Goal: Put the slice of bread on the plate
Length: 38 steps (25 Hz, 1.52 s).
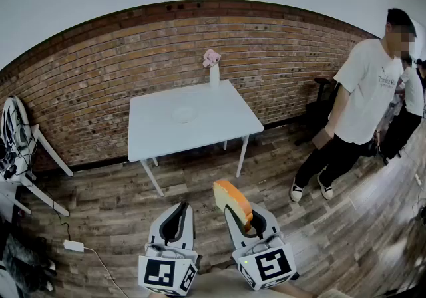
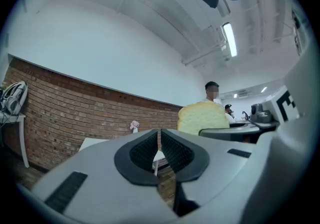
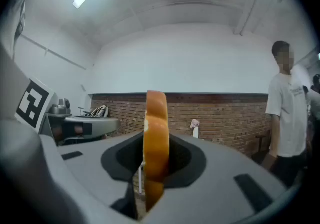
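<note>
- Head view: the right gripper [image 1: 245, 213] holds the slice of bread [image 1: 232, 199] on edge, its crust toward the camera, above the wooden floor [image 1: 200, 190].
- The bread is well apart from the white table [image 1: 150, 134]. The plate [image 1: 184, 114] lies near the table's middle, and a vase with a pink flower [image 1: 213, 70] stands behind it at the far edge.
- The left gripper [image 1: 178, 210] hangs just beside the right one, with nothing in it.
- A person in a white shirt [image 1: 367, 94] stands off to the right, clear of the straight way to the table.
- Left gripper view: its jaws are drawn together with only a thin slit between the ribbed pads, and they hold nothing. The bread shows beyond them to the right.
- Right gripper view: the jaws are clamped on the lower part of the slice, which stands upright between them, most of it rising above the pads.
- Judgement: the step in hand is carrying the bread to the table.
- The grip should stay light, since soft bread will likely crush or tear.
- The approach should be level and straight at the plate's near side, away from the vase.
- Over the plate, the wrist should roll to lay the slice flat, low, before the jaws part.
</note>
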Motion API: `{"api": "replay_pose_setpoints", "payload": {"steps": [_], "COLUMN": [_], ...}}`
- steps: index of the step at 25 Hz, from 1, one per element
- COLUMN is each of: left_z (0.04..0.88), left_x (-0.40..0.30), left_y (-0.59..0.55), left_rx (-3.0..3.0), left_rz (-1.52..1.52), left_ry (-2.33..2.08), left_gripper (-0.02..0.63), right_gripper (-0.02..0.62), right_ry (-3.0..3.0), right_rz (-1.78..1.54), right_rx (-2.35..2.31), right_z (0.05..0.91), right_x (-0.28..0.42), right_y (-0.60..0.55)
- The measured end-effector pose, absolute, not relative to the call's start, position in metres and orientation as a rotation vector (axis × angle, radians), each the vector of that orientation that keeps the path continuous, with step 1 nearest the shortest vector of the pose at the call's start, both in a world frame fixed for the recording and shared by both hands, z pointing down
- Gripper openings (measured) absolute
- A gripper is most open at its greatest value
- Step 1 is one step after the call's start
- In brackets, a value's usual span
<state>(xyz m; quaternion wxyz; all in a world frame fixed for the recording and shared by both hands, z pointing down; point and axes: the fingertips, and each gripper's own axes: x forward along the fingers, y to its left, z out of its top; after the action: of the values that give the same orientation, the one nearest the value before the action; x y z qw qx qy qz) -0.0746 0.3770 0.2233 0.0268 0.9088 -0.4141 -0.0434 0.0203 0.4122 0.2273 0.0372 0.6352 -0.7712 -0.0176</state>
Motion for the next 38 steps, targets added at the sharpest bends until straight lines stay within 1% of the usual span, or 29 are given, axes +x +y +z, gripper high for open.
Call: {"api": "replay_pose_setpoints", "payload": {"steps": [22, 38], "left_z": [0.226, 0.231], "left_x": [-0.074, -0.086], "left_y": [0.374, 0.361], "left_rx": [2.796, 2.742], "left_rz": [-0.120, -0.120], "left_ry": [-1.291, -1.399], "left_gripper": [0.029, 0.029], "right_gripper": [0.098, 0.098], "right_ry": [-2.396, -2.374], "right_rz": [0.005, 0.028], "right_rx": [1.980, 2.001], "right_z": [0.229, 0.237], "right_x": [0.027, 0.046], "right_y": [0.409, 0.400]}}
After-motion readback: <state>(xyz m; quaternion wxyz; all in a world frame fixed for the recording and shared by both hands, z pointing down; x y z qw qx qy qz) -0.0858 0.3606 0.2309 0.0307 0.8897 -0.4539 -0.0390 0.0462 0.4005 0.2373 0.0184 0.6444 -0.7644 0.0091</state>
